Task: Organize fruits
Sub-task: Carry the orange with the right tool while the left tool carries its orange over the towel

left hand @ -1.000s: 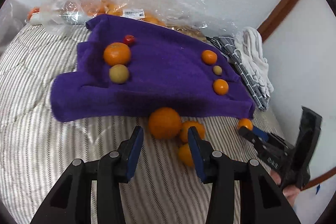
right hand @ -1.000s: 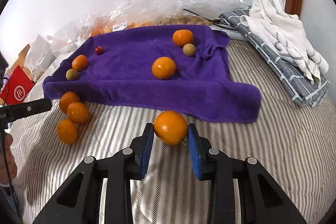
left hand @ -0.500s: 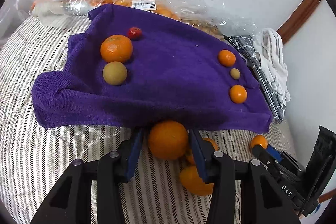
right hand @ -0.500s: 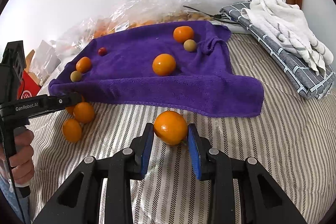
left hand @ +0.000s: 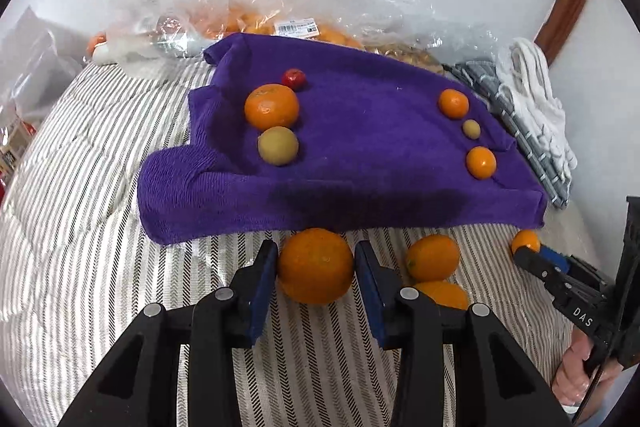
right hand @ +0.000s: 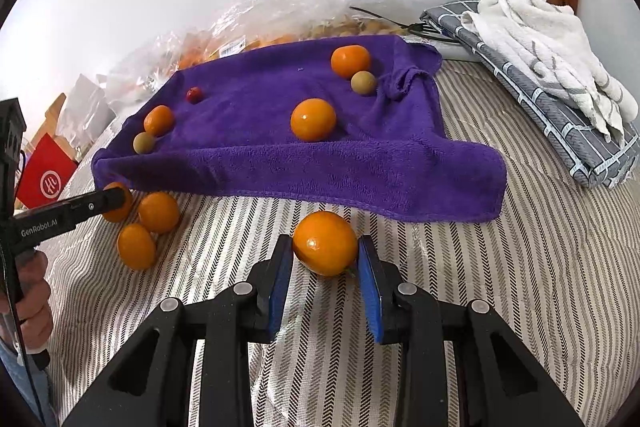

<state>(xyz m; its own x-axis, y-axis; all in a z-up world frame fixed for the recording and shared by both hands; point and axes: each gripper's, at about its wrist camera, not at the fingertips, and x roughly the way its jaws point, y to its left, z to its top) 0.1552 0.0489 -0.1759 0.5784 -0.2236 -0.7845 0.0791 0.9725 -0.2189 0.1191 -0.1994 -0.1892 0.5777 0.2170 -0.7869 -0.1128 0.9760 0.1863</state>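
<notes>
A purple towel (left hand: 360, 155) (right hand: 260, 131) lies on a striped bed and carries several oranges, two small greenish-brown fruits and a small red fruit (left hand: 293, 79). My left gripper (left hand: 316, 261) is shut on a large orange (left hand: 316, 267) just in front of the towel's near edge. Two more oranges (left hand: 434, 259) lie right of it. My right gripper (right hand: 325, 251) is shut on another orange (right hand: 325, 243) in front of the towel. In the right wrist view the left gripper's finger (right hand: 96, 205) sits by three oranges (right hand: 158, 213).
A clear plastic bag of oranges (left hand: 280, 23) lies behind the towel against the white wall. A folded grey cloth and white towel (right hand: 540, 39) lie at the right. A red box (right hand: 44, 183) stands at the bed's left edge.
My left gripper has moved forward to the large orange and closed around it. My right gripper has stayed around its orange, with little movement.
</notes>
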